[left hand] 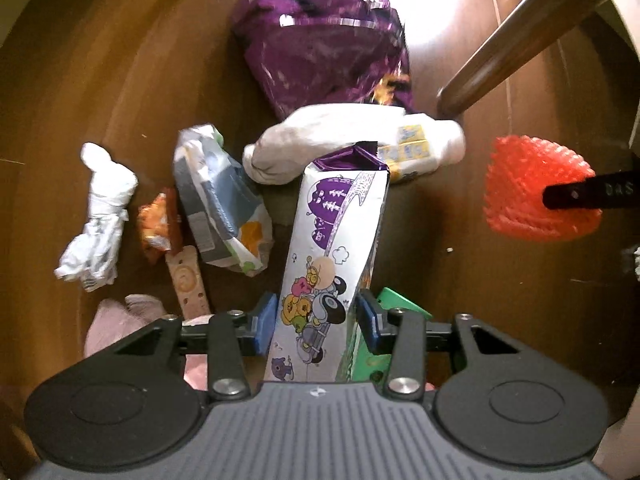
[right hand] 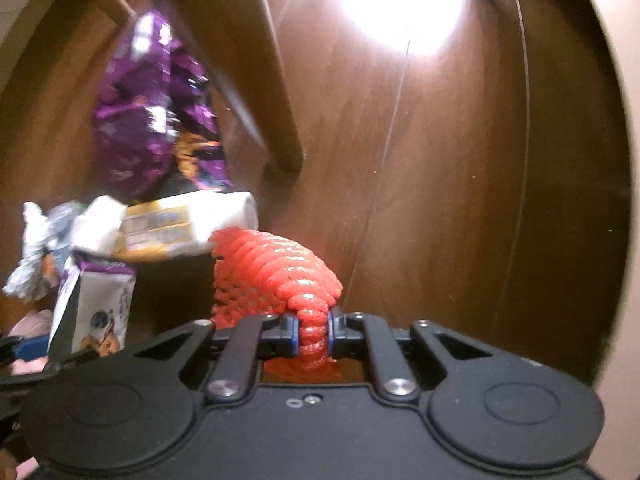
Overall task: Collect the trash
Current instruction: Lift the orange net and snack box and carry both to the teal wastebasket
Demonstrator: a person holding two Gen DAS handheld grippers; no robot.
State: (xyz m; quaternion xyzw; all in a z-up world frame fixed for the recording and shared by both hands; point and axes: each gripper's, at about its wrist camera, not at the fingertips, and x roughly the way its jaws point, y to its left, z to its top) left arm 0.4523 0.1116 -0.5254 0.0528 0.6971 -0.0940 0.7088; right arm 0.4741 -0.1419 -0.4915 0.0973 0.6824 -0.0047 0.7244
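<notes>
A brown wood-grain floor (left hand: pixel 460 260) fills both views, with a bright glare at its far edge and a wooden furniture leg (left hand: pixel 516 40) slanting down onto it at the upper right of the left wrist view. Trash lies scattered across the floor.

The left gripper (left hand: pixel 316 320) points down, its blue-padded fingers (left hand: pixel 266 322) clenched on the lower part of a tall white snack bag (left hand: pixel 336 248) printed with cartoon characters and a purple torn top. The bag stands up between the pads, pinched from both sides. A green packet (left hand: pixel 396 304) shows just behind the right finger.

Beyond the bag lies a white roll-shaped packet with yellow labels (left hand: pixel 360 140), and past that a crumpled purple foil bag (left hand: pixel 324 40), blurred. To the left sit a white, grey and orange wrapper (left hand: pixel 220 200), a small orange wrapper (left hand: pixel 158 224) touching its edge, a twisted white paper wad (left hand: pixel 100 208) set apart, and a thin tan perforated strip (left hand: pixel 188 276). A pale pink soft thing (left hand: pixel 124 320) is partly hidden under the gripper body.

The right gripper (right hand: pixel 314 330) is closed tight on a red foam net sleeve (right hand: pixel 276 276), its fingers (right hand: pixel 290 330) squeezing a narrow fold of the mesh while the rest bulges out ahead. In the left wrist view the same red net (left hand: pixel 536 192) hangs at the right, with a black finger across it.
</notes>
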